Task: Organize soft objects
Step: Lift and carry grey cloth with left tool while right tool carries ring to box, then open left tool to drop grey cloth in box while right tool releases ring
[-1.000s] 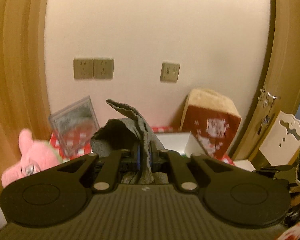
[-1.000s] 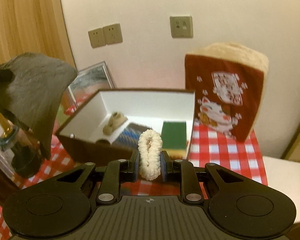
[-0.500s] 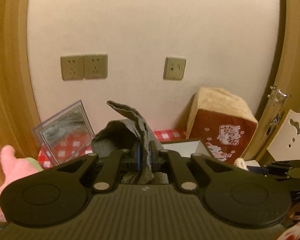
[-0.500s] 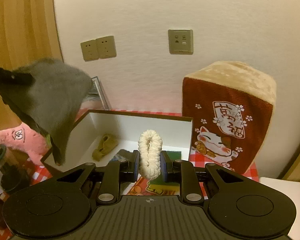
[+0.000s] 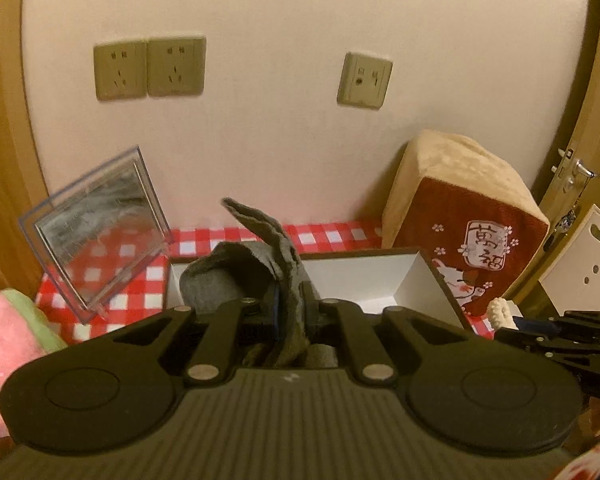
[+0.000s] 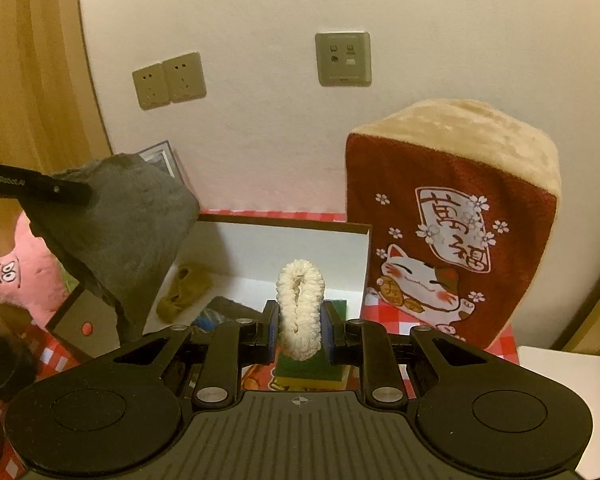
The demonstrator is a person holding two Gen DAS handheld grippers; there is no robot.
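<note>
Currently the left hand-held gripper (image 5: 290,312) has just been opening slightly, with the grey cloth (image 5: 256,268) still pinched between its nearly closed fingers. The cloth hangs above the near-left corner of the white box (image 6: 296,240). The right hand-held gripper (image 6: 299,330) is clamped on a cream scrunchie (image 6: 300,312), long axis upright, over the box's near edge. Both loads sit just short of the box; the interior lies ahead and below

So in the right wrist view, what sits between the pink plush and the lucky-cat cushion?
The open white box, which holds a tan sock. The grey cloth in the left gripper hangs over the box's left end.
</note>
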